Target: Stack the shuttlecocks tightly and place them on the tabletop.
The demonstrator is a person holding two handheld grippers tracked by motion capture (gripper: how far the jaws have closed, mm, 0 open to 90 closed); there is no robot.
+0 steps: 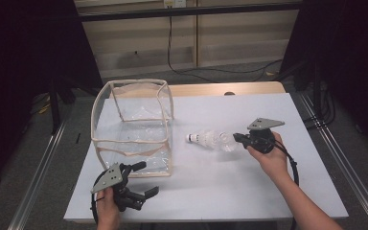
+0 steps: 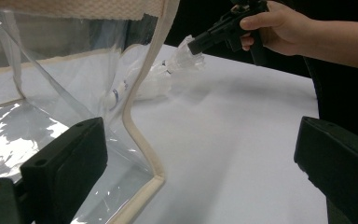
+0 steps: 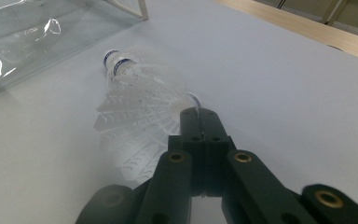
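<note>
Nearest the person, the left gripper [image 1: 141,181] hovers low at the near edge of the table [image 1: 268,191] with its jaws spread wide and nothing between them. Just ahead of it, and partly between its jaws in the left gripper view, stands the corner of a clear plastic bag [image 1: 132,127] with cream fabric edging, its top open and its soft walls sagging.

Farther out, the right gripper [image 1: 239,138] has its jaws pressed fully together on the rim of a shuttlecock's [image 1: 211,140] feather skirt. The right gripper view shows a thin sliver of feather pinched between the pads. The shuttlecock stretches away from the jaw tips toward the bag, cork nose leading, and seems to rest on the table or just above it; which, I cannot tell. It lies near the bag's side wall but clear of it.

It is likely very light, and the feathers look thin and brittle, so a hard squeeze could crease or snap them. The cork nose, with its blue band, is the firmer place to grip; an edge hold like this one may let it pivot or slip.
</note>
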